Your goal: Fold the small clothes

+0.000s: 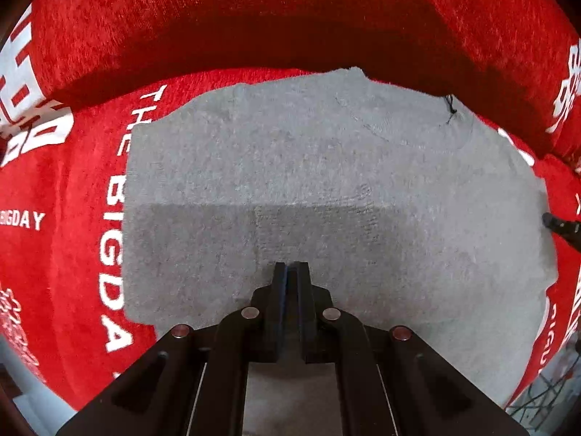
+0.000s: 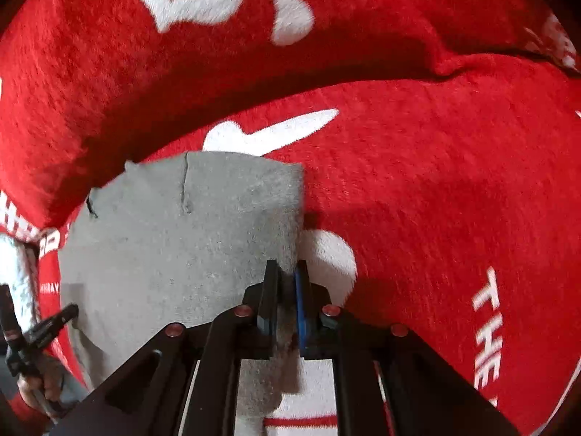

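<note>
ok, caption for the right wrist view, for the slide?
Right hand-held gripper pinching the edge of a grey cloth on a red blanket.

Close wrist views sharing grey garment (image 1: 326,189)

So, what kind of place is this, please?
Probably a home sofa or bed, though I cannot be sure. A plush red blanket with white lettering covers a soft seat and a raised cushion behind it, and a small grey garment lies spread on it for folding.

Left gripper (image 1: 291,272) matte black with angular linkage arms, four round silver screw heads, right gripper (image 2: 287,279) likewise black (one finger (image 2: 300,301) faced with blue padding), reddish-tinted screws
</note>
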Action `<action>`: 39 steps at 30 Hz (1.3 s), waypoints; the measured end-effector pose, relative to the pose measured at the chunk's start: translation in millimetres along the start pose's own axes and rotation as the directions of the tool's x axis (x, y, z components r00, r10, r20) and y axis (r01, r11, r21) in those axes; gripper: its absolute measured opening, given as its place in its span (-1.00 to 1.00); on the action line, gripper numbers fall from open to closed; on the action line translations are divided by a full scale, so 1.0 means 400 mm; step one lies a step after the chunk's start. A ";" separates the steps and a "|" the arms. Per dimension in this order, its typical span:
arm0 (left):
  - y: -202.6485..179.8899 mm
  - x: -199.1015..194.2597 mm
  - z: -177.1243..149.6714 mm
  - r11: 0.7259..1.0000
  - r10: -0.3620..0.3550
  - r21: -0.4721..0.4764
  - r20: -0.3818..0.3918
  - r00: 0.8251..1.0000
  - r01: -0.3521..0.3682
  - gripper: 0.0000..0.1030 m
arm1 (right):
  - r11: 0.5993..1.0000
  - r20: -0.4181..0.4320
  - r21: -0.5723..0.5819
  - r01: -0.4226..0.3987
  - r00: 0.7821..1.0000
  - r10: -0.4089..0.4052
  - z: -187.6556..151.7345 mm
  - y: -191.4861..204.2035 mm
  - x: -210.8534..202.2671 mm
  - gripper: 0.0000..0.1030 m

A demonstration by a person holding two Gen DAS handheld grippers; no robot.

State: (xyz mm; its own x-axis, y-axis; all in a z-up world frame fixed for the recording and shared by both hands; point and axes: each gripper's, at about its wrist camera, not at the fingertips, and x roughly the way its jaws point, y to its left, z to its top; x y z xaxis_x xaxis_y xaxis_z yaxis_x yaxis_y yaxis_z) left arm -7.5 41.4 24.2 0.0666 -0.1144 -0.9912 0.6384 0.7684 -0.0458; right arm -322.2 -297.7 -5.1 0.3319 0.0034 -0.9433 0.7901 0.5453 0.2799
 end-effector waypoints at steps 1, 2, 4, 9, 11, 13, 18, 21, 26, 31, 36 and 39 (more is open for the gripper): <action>-0.001 -0.009 0.000 1.000 0.008 0.005 -0.003 1.000 -0.008 -0.88 | 0.999 -0.005 0.031 0.014 1.000 -0.014 -0.011 -0.006 -0.021 -0.81; -0.001 -0.027 -0.002 1.000 0.010 0.013 -0.001 1.000 -0.010 -0.88 | 0.998 -0.002 0.055 0.002 1.000 -0.002 -0.019 -0.008 -0.042 -0.81; -0.009 -0.063 -0.006 0.999 0.007 0.035 0.002 1.000 -0.007 -0.88 | 0.992 0.032 0.100 -0.080 0.996 0.077 -0.044 -0.007 -0.098 -0.80; -0.048 -0.142 -0.012 0.996 0.006 0.094 -0.022 1.000 -0.004 -0.88 | 0.967 0.107 0.151 -0.204 0.976 0.189 -0.123 0.071 -0.205 -0.79; -0.060 -0.183 -0.024 0.993 0.001 0.118 -0.029 1.000 0.003 -0.88 | 0.953 0.132 0.191 -0.236 0.968 0.213 -0.146 0.098 -0.231 -0.73; -0.082 -0.235 -0.030 0.990 -0.003 0.144 -0.026 1.000 0.007 -0.88 | 0.944 0.143 0.221 -0.244 0.966 0.216 -0.177 0.132 -0.261 -0.53; -0.127 -0.328 -0.054 0.975 0.000 0.220 -0.013 1.000 0.003 -0.88 | 0.953 0.143 0.213 -0.216 0.972 0.188 -0.232 0.240 -0.341 -0.02; -0.141 -0.367 -0.068 0.968 0.007 0.252 -0.017 1.000 -0.002 -0.87 | 0.965 0.141 0.186 -0.186 0.977 0.161 -0.274 0.280 -0.399 0.15; -0.151 -0.399 -0.099 0.952 0.016 0.306 -0.031 0.999 -0.006 -0.87 | 0.980 0.178 0.136 -0.145 0.977 0.120 -0.322 0.347 -0.494 0.21; -0.152 -0.413 -0.133 0.940 0.028 0.341 -0.051 0.998 -0.009 -0.87 | 0.996 0.215 0.049 -0.071 0.975 0.058 -0.343 0.416 -0.573 0.23; -0.142 -0.420 -0.156 0.936 0.028 0.352 -0.066 0.997 -0.003 -0.87 | 1.000 0.227 0.015 -0.005 0.974 0.001 -0.368 0.443 -0.611 0.25; -0.139 -0.427 -0.163 0.938 0.019 0.347 -0.066 0.998 0.005 -0.87 | 1.000 0.235 0.020 -0.003 0.972 -0.001 -0.383 0.446 -0.626 0.62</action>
State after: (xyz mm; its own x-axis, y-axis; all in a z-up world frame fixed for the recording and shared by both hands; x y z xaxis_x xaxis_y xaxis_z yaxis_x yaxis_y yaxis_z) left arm -104.5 59.5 188.1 0.0277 -0.0577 -0.9979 0.8651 0.5016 -0.0051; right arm -343.3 -72.8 253.6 0.4426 -0.1944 -0.8754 0.7989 0.5289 0.2865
